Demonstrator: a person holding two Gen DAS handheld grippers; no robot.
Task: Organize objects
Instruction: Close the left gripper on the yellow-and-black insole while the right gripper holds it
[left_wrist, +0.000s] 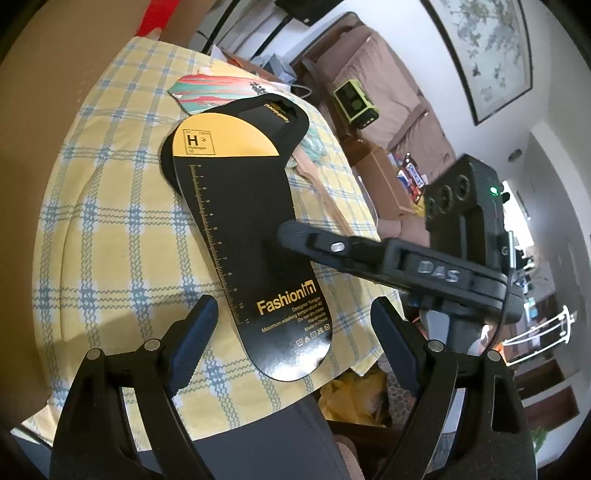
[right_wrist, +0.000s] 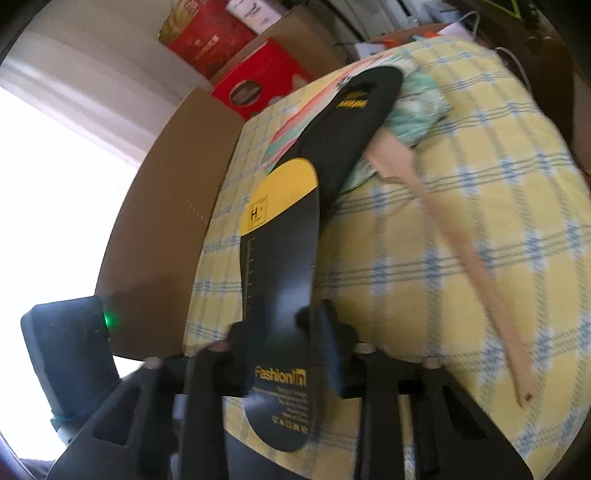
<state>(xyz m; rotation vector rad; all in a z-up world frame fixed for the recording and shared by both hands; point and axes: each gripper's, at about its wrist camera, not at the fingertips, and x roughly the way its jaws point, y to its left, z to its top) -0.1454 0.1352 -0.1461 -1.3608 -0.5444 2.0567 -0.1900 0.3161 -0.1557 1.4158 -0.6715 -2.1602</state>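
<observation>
A black sole-shaped card (left_wrist: 243, 236) with a yellow toe and gold "Fashion" print lies lengthwise on the yellow plaid tablecloth (left_wrist: 110, 229). My left gripper (left_wrist: 295, 310) is open, its fingers either side of the card's heel end without touching it. My right gripper (left_wrist: 295, 236) comes in from the right and pinches the card's right edge. In the right wrist view the card (right_wrist: 280, 229) runs between the right gripper's (right_wrist: 284, 325) fingers, which are shut on it. A second black card (left_wrist: 284, 118) sits under the toe end.
A striped colourful card (left_wrist: 210, 92) and a mint cloth (left_wrist: 314, 144) lie at the far end of the table. A long wooden stick (right_wrist: 461, 258) slants across the right side. A cardboard panel (right_wrist: 159, 236) borders the left; red boxes (right_wrist: 258, 81) stand behind it.
</observation>
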